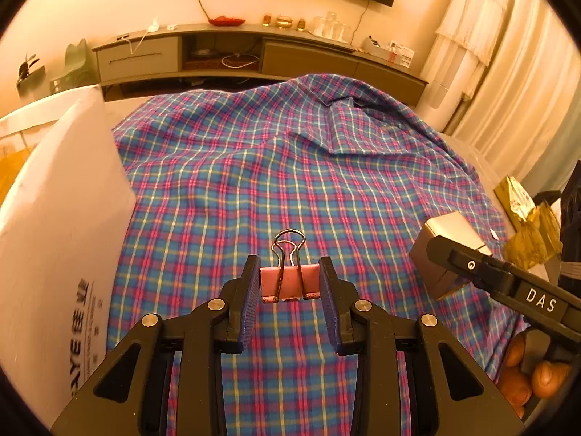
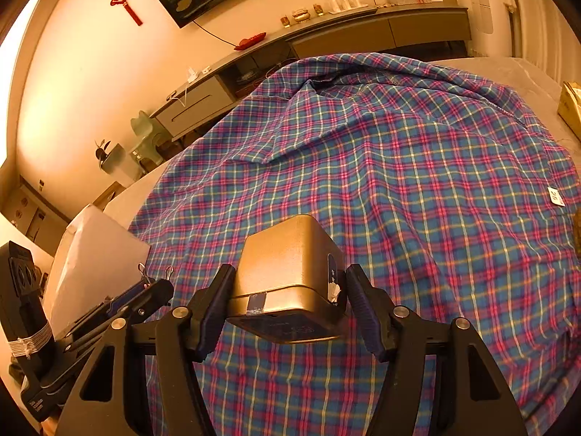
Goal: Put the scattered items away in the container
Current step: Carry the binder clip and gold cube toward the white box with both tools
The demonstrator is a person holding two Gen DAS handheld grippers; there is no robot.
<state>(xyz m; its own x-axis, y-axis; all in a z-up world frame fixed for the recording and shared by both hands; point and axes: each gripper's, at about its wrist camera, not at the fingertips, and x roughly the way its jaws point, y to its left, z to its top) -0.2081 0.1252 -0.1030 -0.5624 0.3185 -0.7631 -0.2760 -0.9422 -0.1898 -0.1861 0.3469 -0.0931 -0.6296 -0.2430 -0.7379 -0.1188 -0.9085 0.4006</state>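
A pink binder clip [image 1: 288, 285] with wire handles pointing away sits pinched between the blue pads of my left gripper [image 1: 290, 272], held above the plaid cloth [image 1: 254, 167]. In the right wrist view my right gripper [image 2: 288, 278] is shut on a gold metal tin [image 2: 287, 261], its pads against the tin's two sides, and the tin hangs tilted just above the cloth. The same tin [image 1: 448, 243] shows at the right of the left wrist view behind a right finger. A white box [image 1: 54, 218], the container, stands at the left, close beside the left gripper [image 2: 152, 287].
The plaid cloth [image 2: 399, 181] covers most of the table, with folds at the back. A gold foil packet [image 1: 523, 218] lies at the right edge, and a small white tag [image 2: 555, 196] lies on the cloth. A person's fingers [image 1: 544, 378] show lower right. A low cabinet [image 1: 254, 54] lines the far wall.
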